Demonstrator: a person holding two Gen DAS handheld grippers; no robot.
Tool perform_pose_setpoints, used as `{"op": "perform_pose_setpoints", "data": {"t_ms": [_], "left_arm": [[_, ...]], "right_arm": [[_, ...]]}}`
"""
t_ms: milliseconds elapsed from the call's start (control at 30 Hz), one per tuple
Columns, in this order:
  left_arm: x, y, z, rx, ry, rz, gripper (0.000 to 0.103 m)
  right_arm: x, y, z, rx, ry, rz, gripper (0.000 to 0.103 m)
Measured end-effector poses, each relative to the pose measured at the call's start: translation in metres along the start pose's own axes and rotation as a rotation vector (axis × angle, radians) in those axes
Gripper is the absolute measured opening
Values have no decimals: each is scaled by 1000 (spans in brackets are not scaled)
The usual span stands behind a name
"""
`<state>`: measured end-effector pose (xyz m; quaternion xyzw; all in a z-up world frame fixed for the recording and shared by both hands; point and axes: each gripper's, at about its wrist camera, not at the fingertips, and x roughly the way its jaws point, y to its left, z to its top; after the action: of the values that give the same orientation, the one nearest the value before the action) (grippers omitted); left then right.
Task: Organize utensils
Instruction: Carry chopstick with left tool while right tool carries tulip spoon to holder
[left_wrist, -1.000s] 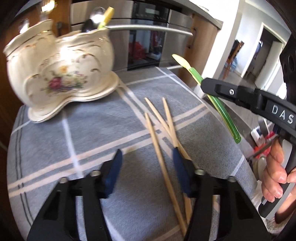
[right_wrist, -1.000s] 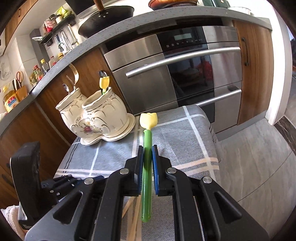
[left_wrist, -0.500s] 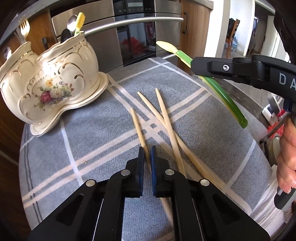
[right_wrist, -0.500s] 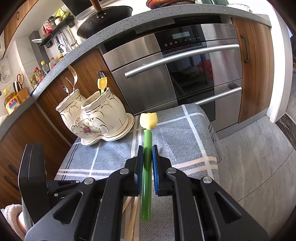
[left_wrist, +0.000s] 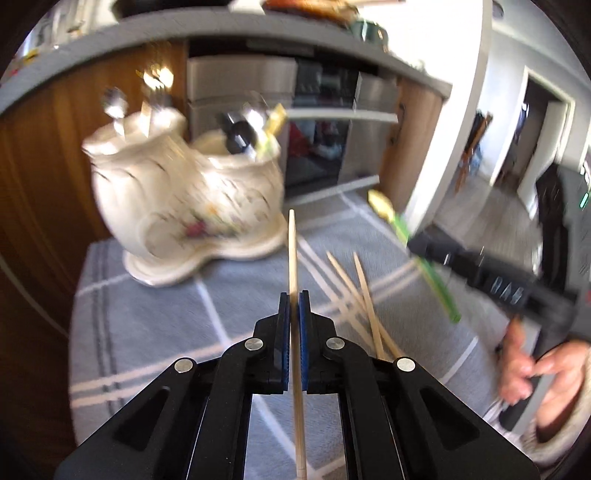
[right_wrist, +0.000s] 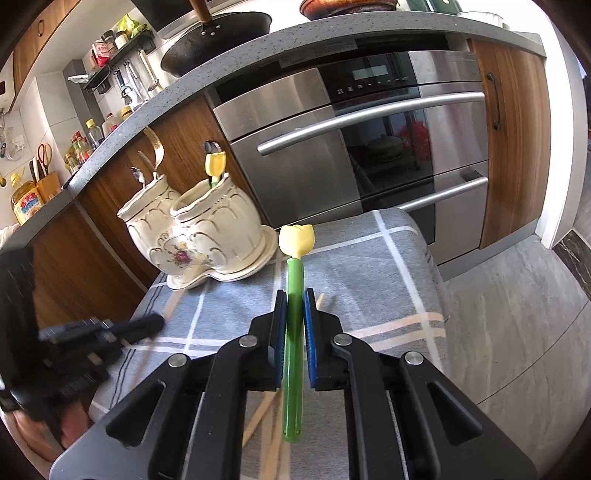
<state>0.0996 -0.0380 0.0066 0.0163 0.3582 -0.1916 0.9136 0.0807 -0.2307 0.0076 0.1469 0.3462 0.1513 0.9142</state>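
A thin wooden chopstick (left_wrist: 293, 258) is pinched between the closed jaws of the left gripper (left_wrist: 294, 306), lifted over the grey cloth (left_wrist: 147, 332) and pointing toward the ceramic holder (left_wrist: 184, 206). It looks light, stiff and slippery, best gripped mid-length. The right gripper (right_wrist: 294, 317) is clamped on a green tulip-tipped utensil (right_wrist: 295, 280). Only the left view clearly shows the spare chopsticks (left_wrist: 364, 295); the right shows the holder sharply.

A cream floral ceramic utensil holder (right_wrist: 199, 236) stood on the grey checked cloth (right_wrist: 369, 280) at ten o'clock; loose wooden chopsticks (left_wrist: 364, 306) lay at its four o'clock, stainless oven (right_wrist: 369, 147) behind.
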Motion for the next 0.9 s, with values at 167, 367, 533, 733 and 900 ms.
{"op": "perform_pose_setpoints", "data": {"t_ms": [167,367,533,733,900], "left_arm": [[-34,26,29,-45,-115,26,5],[-60,61,71,-96,-234,50,5],[-68,78,106,-108,-329,94,5],[-52,99,142,-145,-413,127,5],[-30,112,154,-155,-451,139,5]], "right_arm": [[3,17,16,-18,-18,28,9],[12,43,52,-44,-69,76,9],[28,65,84,-54,-116,138,9],[48,81,112,-69,-182,202,9],[71,84,125,-70,-208,218,9]]}}
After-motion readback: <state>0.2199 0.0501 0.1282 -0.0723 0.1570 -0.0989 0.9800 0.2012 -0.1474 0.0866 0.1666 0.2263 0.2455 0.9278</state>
